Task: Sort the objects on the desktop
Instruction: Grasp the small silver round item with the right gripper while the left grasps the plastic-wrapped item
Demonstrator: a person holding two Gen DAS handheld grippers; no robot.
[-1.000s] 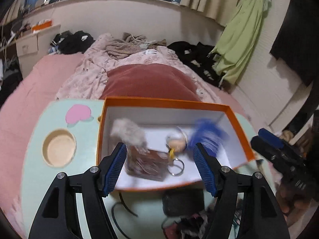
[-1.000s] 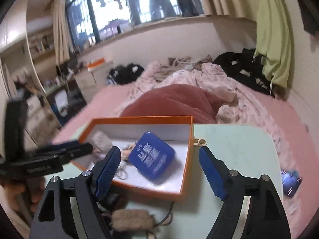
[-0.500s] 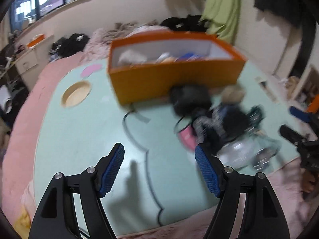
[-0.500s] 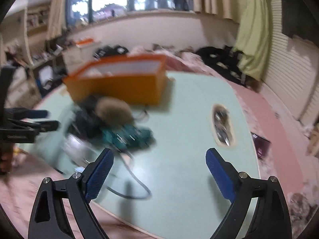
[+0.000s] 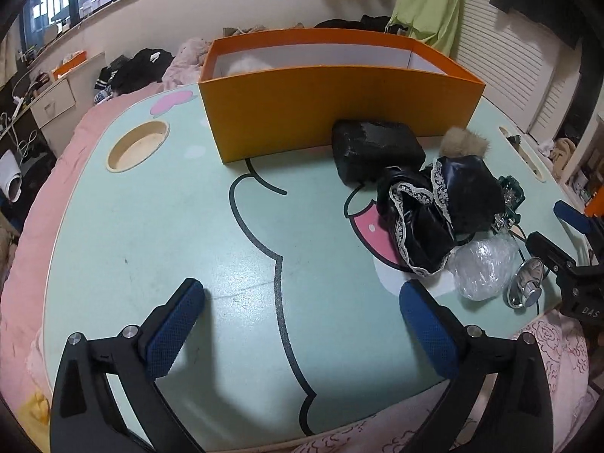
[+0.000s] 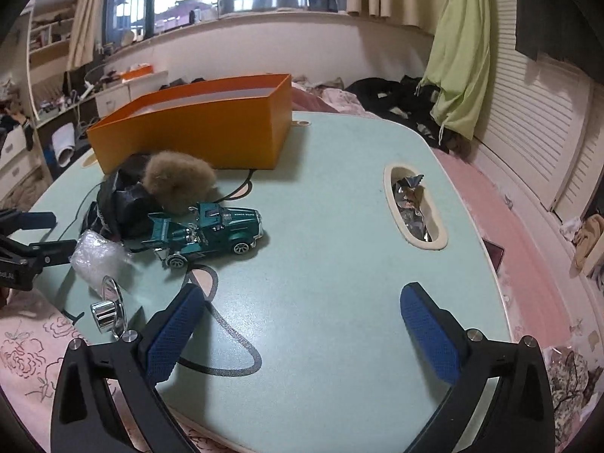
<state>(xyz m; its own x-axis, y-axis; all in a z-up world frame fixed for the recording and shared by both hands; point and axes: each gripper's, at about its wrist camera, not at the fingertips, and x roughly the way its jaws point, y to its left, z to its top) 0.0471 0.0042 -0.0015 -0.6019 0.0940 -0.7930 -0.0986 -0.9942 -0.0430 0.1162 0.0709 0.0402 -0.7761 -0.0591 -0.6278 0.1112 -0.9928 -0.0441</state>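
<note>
On the table (image 5: 158,234), the orange box (image 5: 339,113) stands at the far side. Just in front of it lie a black pouch (image 5: 377,147), a fur ball (image 6: 177,181), black lace cloth (image 5: 434,211), a green toy truck (image 6: 211,232), a plastic-wrapped lump (image 5: 483,268) and a chrome mirror (image 6: 107,307). Left hand-held gripper (image 5: 302,324): jaws wide apart, just opened further, nothing between them, above bare table. Right hand-held gripper (image 6: 302,328): jaws likewise spread, just opened further, empty, near the table's front edge beside the mirror.

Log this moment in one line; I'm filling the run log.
left tongs: open, empty | right tongs: open, empty | toy truck: on table | orange box: upright
</note>
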